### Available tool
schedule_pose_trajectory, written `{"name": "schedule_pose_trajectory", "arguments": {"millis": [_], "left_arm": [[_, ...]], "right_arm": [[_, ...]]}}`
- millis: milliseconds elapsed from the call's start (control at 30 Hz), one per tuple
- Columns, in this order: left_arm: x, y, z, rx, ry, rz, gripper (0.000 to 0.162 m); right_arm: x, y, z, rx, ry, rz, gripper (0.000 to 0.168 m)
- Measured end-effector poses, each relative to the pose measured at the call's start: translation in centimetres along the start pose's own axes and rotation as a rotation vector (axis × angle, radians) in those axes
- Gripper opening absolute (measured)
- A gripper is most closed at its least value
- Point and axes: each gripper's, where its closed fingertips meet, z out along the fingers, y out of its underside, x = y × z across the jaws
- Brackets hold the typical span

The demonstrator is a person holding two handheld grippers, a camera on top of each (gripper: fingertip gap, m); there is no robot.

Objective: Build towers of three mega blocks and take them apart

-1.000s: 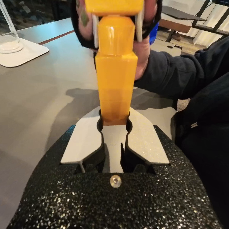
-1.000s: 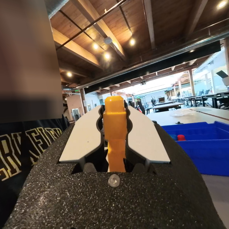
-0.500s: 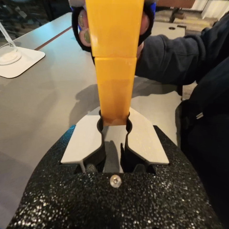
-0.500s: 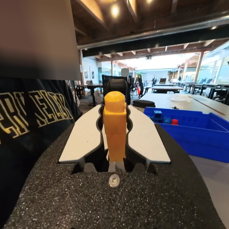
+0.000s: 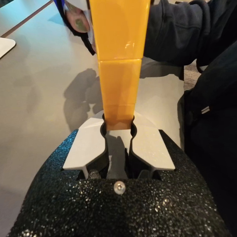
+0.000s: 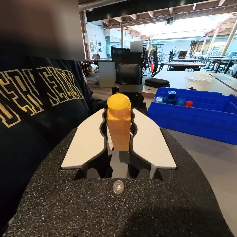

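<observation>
Behind my right gripper stretches a long open workroom, with rows of desks (image 6: 186,64) under exposed wooden beams and a black mesh chair (image 6: 126,66) close in. Nearer, I see the grey table (image 5: 38,77) spreading under both of my tools, its far-left corner carrying a white mat (image 5: 5,46) that is mostly cut off in the left wrist view. A person in a dark sweatshirt (image 6: 38,96) with yellow lettering fills the left of the right wrist view, and a dark sleeve (image 5: 179,32) crosses the top right of the left wrist view. On the table to the right sits a blue bin (image 6: 192,115) holding a few blue blocks (image 6: 171,97) and one red block (image 6: 188,103).

Between my tools runs the yellow block tower (image 5: 119,77), held off the table. My left gripper (image 5: 118,123) has its fingers pressed against the sides of one end of the tower. My right gripper (image 6: 118,123) pinches the other end, where the round stud of the last block points toward the person. In the left wrist view the far end of the tower runs past the top edge, with a gloved hand (image 5: 78,24) just beside it.
</observation>
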Motion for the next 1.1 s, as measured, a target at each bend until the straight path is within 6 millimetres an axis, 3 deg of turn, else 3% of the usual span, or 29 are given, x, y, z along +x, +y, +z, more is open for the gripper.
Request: {"name": "schedule_pose_trajectory", "arguments": {"millis": [33,200,267,433,500,533,633,700,800,900,967,1033,1100], "left_arm": [[0.1,0.0,0.1,0.004,0.007,-0.004,0.034],[-0.3,0.0,0.8,0.021,0.005,-0.058,0.035],[-0.8,0.4,1.1,-0.033,-0.039,-0.041,0.035],[-0.8,0.8,2.3,-0.157,-0.075,0.071,0.035],[-0.8,0.4,2.9,-0.174,-0.086,0.112,0.035],[-0.9,0.2,3.2,-0.183,-0.092,0.128,0.044],[-0.7,-0.5,4.5,-0.141,-0.088,0.163,0.069],[-0.8,-1.4,5.4,-0.089,-0.103,0.152,0.085],[-1.7,-3.0,6.0,0.049,-0.2,0.166,0.097],[-1.7,-4.7,5.5,0.254,-0.263,0.145,0.086],[-1.5,-5.3,5.1,0.32,-0.264,0.117,0.085],[-1.8,-5.6,4.7,0.36,-0.287,0.122,0.083],[-2.1,-5.4,4.6,0.36,-0.299,0.125,0.082]], "right_arm": [[-0.1,0.1,-0.1,-0.004,-0.003,0.003,0.036],[1.1,0.5,-1.1,-0.078,0.107,0.008,0.036],[1.2,-0.1,-1.9,-0.105,0.178,-0.016,0.052],[0.4,2.8,-3.1,-0.521,0.29,-0.052,0.061],[-0.5,4.4,-3.3,-0.662,0.279,-0.038,0.049],[-0.9,4.6,-3.3,-0.687,0.272,-0.03,0.04],[-1.9,4.7,-4.6,-0.754,0.297,-0.035,0.038],[-2.8,3.6,-6.2,-0.773,0.325,-0.037,0.037],[-4.1,-0.5,-10.8,-0.789,0.458,-0.068,0.037],[-4.7,-5.9,-18.5,-0.851,0.706,-0.116,0.037],[-4.7,-8.1,-24.5,-0.967,0.864,-0.109,0.037],[-4.5,-8.1,-31.0,-1.132,0.992,0.006,0.037],[-4.4,-6.2,-36.5,-1.277,1.029,0.176,0.037]]}}
